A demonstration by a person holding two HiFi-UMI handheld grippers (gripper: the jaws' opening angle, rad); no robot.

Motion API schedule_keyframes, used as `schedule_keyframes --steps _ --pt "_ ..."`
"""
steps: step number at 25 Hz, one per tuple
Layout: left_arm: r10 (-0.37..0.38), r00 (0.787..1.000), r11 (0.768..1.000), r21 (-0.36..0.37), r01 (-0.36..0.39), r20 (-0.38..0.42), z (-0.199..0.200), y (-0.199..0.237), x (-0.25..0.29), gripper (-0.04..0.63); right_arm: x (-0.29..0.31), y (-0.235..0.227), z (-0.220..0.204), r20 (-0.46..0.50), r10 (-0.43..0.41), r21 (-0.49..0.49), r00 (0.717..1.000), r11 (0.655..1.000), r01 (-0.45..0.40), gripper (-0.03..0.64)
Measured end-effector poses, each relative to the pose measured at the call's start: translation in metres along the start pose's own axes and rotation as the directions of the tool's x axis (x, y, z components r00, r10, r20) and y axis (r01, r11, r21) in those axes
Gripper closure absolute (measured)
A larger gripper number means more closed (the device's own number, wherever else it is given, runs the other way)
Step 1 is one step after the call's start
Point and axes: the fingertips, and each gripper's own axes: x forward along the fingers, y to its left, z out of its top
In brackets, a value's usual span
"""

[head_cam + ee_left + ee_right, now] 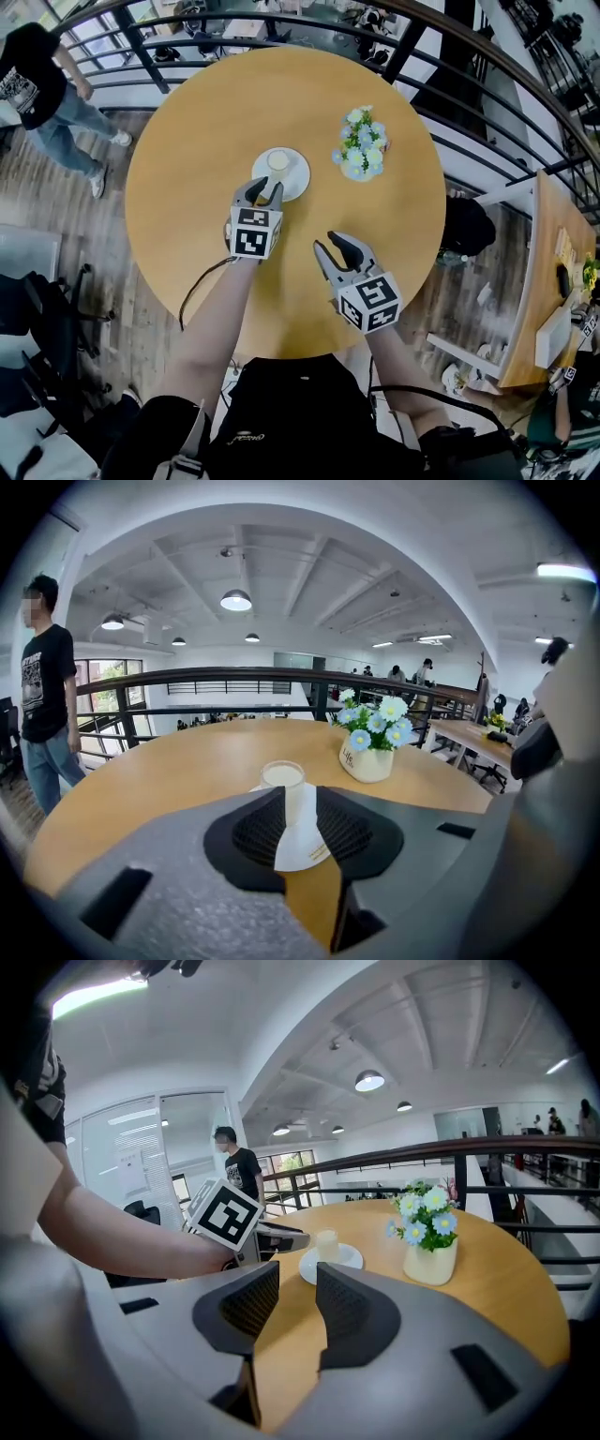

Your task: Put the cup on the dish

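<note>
Cup (277, 161) upright on white dish (296, 180), upper middle of frame, on round table (187, 197). Left hand-held gripper (262, 191) just below dish, seemingly clear of it, jaws narrowly apart, empty. Right hand-held gripper (328, 242) lower right, likewise narrowly apart, empty.

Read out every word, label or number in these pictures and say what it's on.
"Life" on the flower vase; the smaller line under it is unreadable.
Print on the dish: too small to read.
Print on the bystander's T-shirt: blurred.
Logo on the wearer's black top: unreadable.
</note>
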Motion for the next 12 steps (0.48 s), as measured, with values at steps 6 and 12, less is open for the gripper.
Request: schedule_keyframes --steps 6,12 --pt "-0.004 0.998 0.999 0.032 0.002 0.055 0.027 -0.018 -0.042 0.561 -0.013 0.015 0.024 0.048 0.007 -0.045 0.999 0.999 -0.005 0.508" --pt "0.014 0.996 0.999 0.048 -0.018 0.085 0.043 -0.03 -0.081 0.589 -0.019 0.031 0.045 0.081 0.05 -0.103 0.996 0.994 -0.041 0.508"
